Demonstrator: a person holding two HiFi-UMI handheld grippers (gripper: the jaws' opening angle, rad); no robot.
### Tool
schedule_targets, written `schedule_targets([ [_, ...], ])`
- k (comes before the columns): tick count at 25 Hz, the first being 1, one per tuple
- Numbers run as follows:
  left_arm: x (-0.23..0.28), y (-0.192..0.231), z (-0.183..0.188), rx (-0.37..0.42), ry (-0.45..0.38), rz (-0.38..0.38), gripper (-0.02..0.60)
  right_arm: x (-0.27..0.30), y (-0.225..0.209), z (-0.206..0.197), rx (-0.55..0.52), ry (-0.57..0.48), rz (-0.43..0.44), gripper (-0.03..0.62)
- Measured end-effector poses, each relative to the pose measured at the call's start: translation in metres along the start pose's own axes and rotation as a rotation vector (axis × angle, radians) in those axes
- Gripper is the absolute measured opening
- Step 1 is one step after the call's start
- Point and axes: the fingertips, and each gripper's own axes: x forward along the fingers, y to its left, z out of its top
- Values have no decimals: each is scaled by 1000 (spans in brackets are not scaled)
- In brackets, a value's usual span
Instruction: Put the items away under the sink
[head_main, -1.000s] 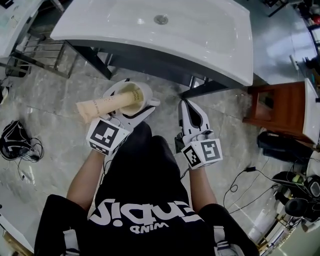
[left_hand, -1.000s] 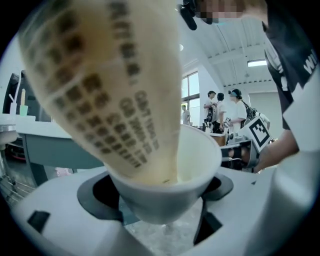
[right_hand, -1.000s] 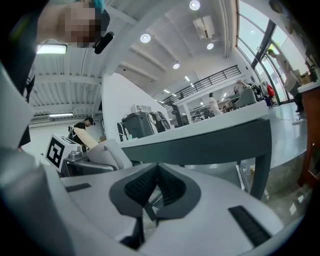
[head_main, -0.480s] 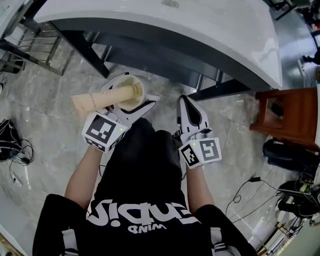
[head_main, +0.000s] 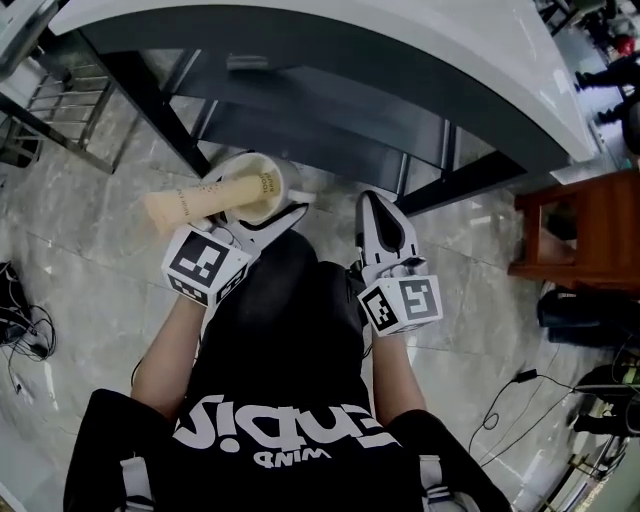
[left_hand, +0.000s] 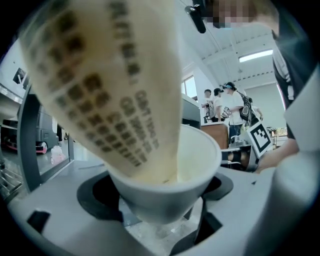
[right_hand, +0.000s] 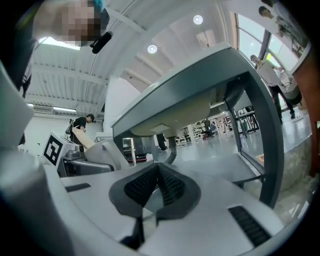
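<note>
Here, below the white sink (head_main: 420, 45), the left gripper (head_main: 252, 202) is clamped on a white cup (head_main: 272, 180). The cup sits squarely between its jaws, and a cream printed tube (head_main: 195, 203) leans out of it toward the person's left. Cup and tube hang over the marble floor (head_main: 90, 250), just in front of the dark shelf (head_main: 330, 120) beneath the basin. The right gripper (head_main: 374, 208), jaws pressed together on nothing, hangs alongside, apart from the cup.

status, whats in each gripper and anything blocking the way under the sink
Left hand-held gripper shut on cup, tube inside. Right hand-held gripper shut, empty. Dark frame leg ahead, left of cup.
</note>
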Motion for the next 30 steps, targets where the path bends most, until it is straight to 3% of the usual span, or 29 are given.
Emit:
schedule_targets([
  [12, 13, 4, -36, -5, -2, 2, 465, 5, -7, -34, -29, 2, -1, 18],
  [30, 71, 24, -39, 62, 21, -4, 465, 10, -5, -27, -40, -7, 0, 18],
])
